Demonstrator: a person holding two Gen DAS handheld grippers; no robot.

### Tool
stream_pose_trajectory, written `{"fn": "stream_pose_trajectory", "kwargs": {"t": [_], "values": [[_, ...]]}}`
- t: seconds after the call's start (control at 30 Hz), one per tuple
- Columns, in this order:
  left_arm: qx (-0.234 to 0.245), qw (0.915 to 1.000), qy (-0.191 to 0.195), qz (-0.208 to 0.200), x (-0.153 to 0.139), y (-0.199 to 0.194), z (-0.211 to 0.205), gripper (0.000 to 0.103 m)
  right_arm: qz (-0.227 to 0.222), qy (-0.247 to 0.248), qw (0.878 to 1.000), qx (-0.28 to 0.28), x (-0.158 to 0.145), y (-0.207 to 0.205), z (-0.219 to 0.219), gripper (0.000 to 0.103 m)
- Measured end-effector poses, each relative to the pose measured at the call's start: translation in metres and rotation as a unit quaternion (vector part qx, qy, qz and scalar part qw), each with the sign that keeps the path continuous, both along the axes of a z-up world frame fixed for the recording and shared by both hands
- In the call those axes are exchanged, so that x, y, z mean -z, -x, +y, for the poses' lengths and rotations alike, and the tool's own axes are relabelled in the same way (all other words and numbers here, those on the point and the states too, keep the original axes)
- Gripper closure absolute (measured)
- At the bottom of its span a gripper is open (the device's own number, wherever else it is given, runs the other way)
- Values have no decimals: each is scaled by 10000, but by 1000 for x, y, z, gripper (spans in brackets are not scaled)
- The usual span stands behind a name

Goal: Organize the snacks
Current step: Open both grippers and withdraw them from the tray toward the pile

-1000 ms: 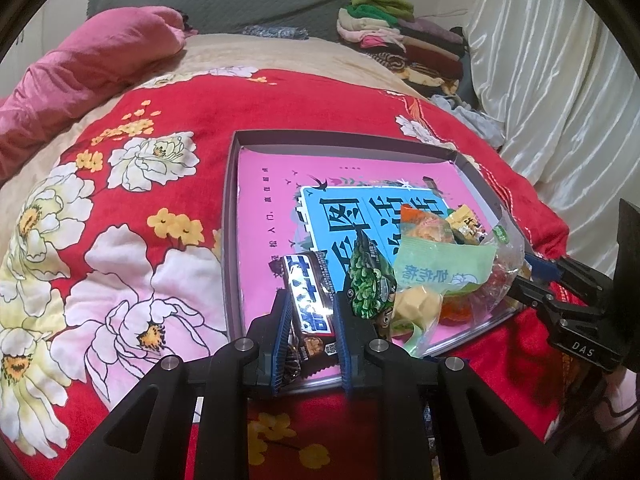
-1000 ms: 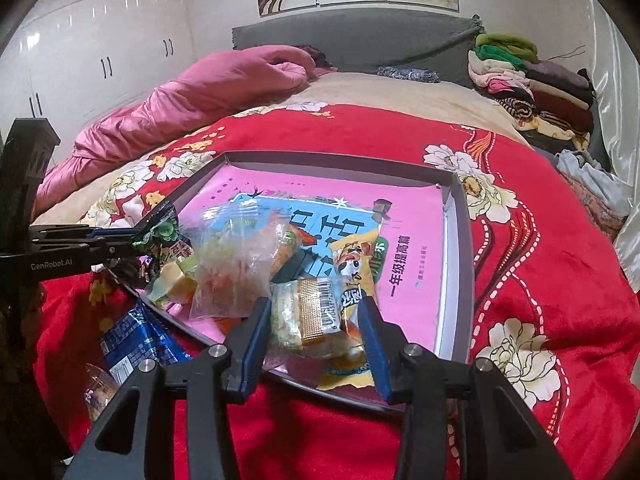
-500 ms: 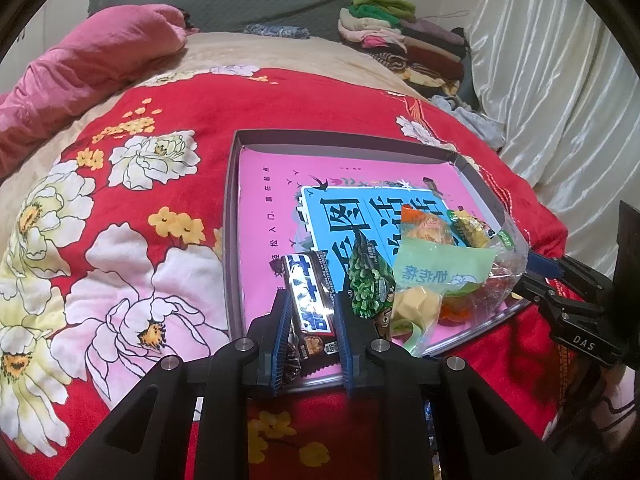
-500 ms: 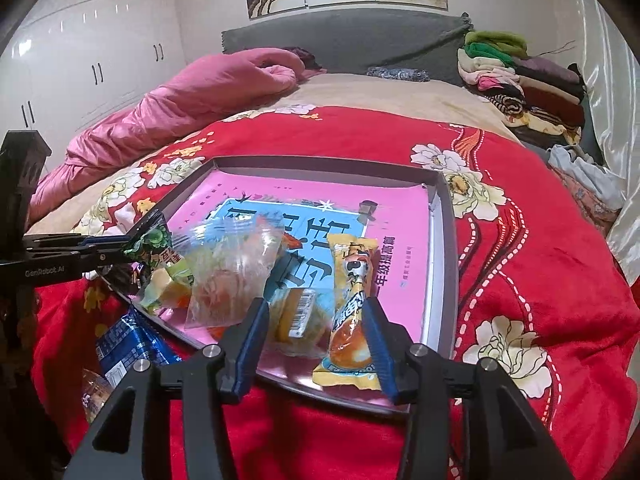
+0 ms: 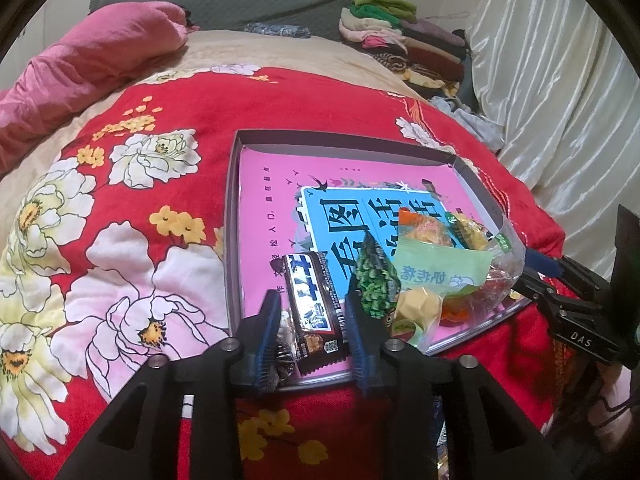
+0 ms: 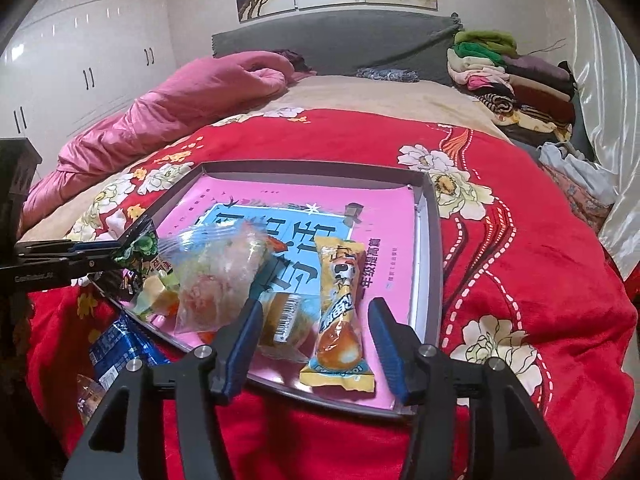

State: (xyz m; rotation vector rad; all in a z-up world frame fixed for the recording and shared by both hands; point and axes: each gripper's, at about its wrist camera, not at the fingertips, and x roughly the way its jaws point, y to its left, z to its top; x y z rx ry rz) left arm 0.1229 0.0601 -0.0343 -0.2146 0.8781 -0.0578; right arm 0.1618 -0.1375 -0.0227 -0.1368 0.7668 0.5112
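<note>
On the bed's red floral blanket [image 5: 168, 240] sits a shallow grey tray [image 5: 234, 240] lined with a pink-and-blue book cover [image 5: 276, 200], snacks piled at its lower edge. Lower centre of left wrist view: left tool [image 5: 310, 334] jaws just been opening, now slack around a dark chocolate bar [image 5: 314, 300] lying on the tray, pads look clear of it though the left pad is hard to judge. Green patterned packet [image 5: 374, 280] just right of the bar, pale green packet [image 5: 440, 270] and clear bag [image 6: 218, 276] further right. Lower centre of right wrist view: right tool [image 6: 316, 344] jaws also just been opening, released, straddling a yellow snack packet [image 6: 340, 316] and a clear-wrapped bun [image 6: 286, 320], touching neither. Blue packet [image 6: 118, 346] off the tray, lower left.
</note>
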Motion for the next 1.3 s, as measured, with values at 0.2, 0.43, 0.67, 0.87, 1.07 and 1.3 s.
{"fn": "stream_pose_trajectory", "kwargs": {"t": [0.2, 0.43, 0.67, 0.87, 1.07, 1.3], "values": [[-50, 9999, 105, 26, -1, 2, 1, 62, -50, -2, 10000, 74, -2, 0, -2, 44], [-112, 9995, 279, 47, -5, 5, 10, 57, -70, -91, 9998, 164, -5, -1, -6, 39], [-146, 9990, 423, 39, -8, 7, 15, 55, -87, -150, 9996, 209, -7, -2, -9, 38], [-121, 9989, 445, -42, -15, 9, 16, 44, -183, -280, 9992, 202, -11, 0, -11, 35], [-123, 9989, 445, -104, -22, 10, 16, 39, -249, -461, 9985, 143, -16, 2, -11, 31], [-129, 9985, 509, -185, -31, 16, 15, 29, -305, -507, 9982, 77, -20, 5, -10, 30]]}}
